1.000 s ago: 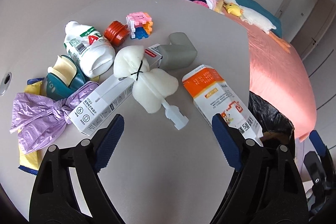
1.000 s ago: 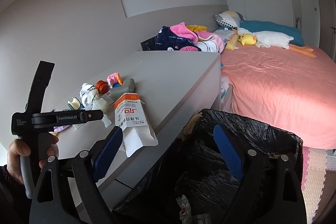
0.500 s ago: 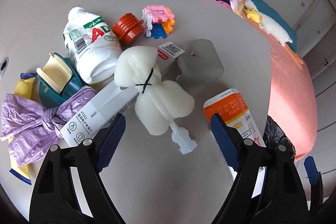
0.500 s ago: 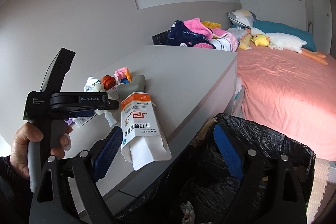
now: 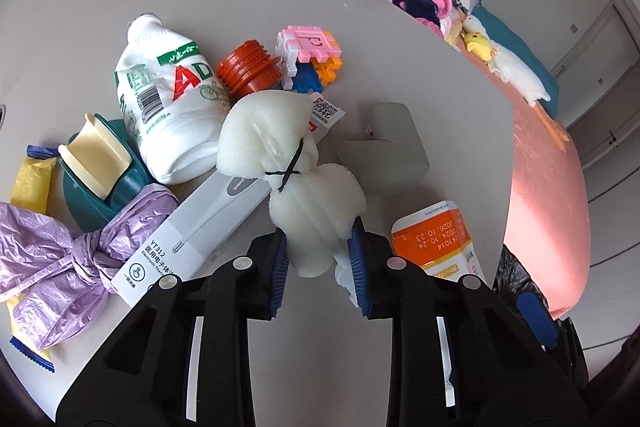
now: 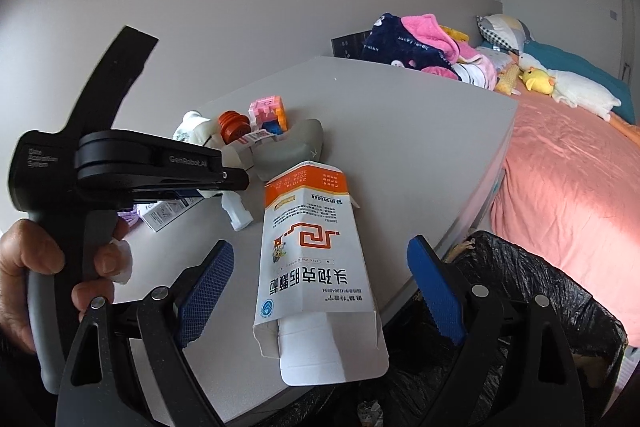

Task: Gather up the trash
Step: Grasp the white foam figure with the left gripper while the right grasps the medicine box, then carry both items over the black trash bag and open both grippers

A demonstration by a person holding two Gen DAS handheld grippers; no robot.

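A white sponge brush (image 5: 296, 163) tied with black string lies on the grey table (image 5: 460, 75). My left gripper (image 5: 320, 259) is shut on its lower sponge end. An orange-and-white medicine box (image 6: 312, 259) lies near the table's edge; it also shows in the left wrist view (image 5: 436, 243). My right gripper (image 6: 320, 291) is open, its fingers on either side of that box. The black trash bag (image 6: 520, 283) stands open beside the table, under the right gripper.
On the table lie a white drink bottle (image 5: 168, 103), an orange cap (image 5: 248, 67), toy blocks (image 5: 312, 55), a thermometer box (image 5: 200, 227), a grey corner piece (image 5: 388, 147), a teal tape dispenser (image 5: 100, 163) and a purple bag (image 5: 60, 247). A pink bed (image 6: 572, 179) is at right.
My left gripper moved forward and closed on the sponge brush. My right gripper moved in over the table's edge, around the orange-and-white box.
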